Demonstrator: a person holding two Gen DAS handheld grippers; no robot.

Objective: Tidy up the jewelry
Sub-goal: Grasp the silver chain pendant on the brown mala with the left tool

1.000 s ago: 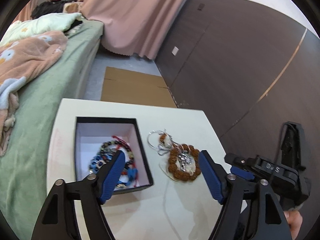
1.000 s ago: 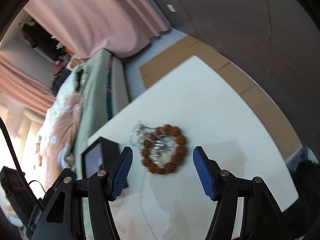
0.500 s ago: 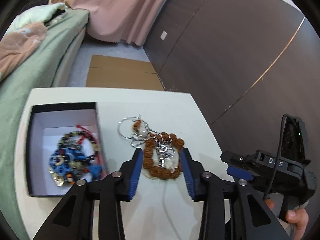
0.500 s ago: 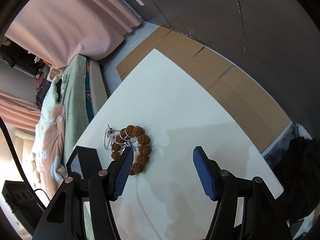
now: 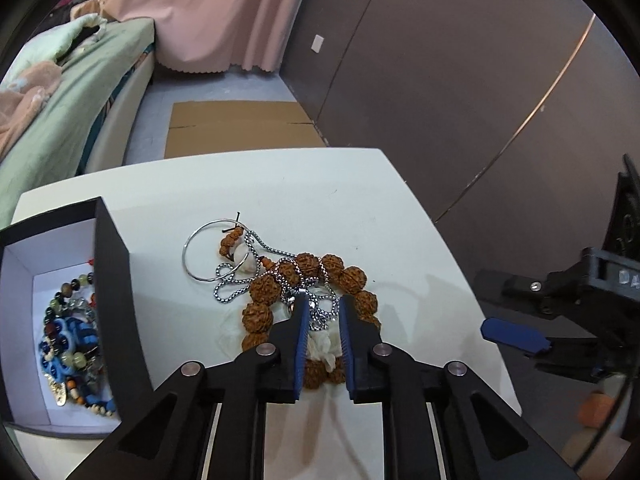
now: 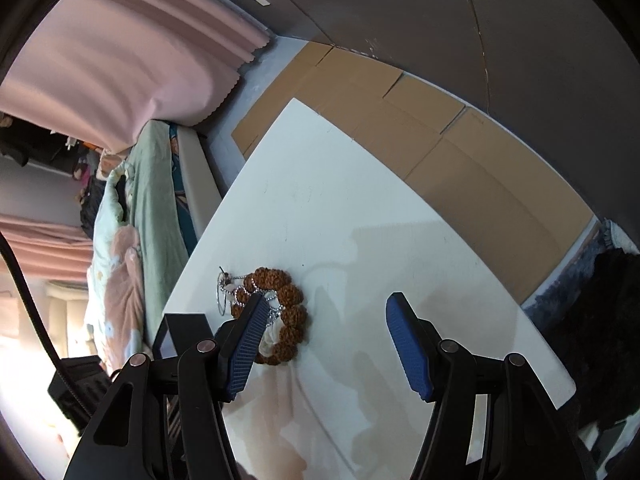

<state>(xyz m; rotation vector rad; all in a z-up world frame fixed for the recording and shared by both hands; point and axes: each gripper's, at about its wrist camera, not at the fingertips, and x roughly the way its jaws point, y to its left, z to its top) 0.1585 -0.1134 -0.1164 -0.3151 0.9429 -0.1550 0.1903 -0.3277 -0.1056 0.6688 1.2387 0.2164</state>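
1. The white table (image 5: pixel 328 200) stands beside a bed with a green cover (image 5: pixel 60 120); flat cardboard (image 5: pixel 240 128) lies on the floor past its far edge.
2. A black box (image 5: pixel 116 292) with a white lining sits at the table's left side, holding a heap of coloured beaded pieces (image 5: pixel 70 344).
3. The right gripper (image 6: pixel 326 344) hangs above bare tabletop, its blue pads spread wide with nothing between them.
4. The left gripper (image 5: pixel 323 320) is down over the jewelry pile, jaws drawn close around the silver chain (image 5: pixel 236 286), with a narrow gap showing; whether they grip it I cannot tell.
5. The brown bead bracelet (image 5: pixel 348 276) rings that chain, just right of the box.
6. A thin silver hoop (image 5: pixel 200 240) lies touching the pile's far left.
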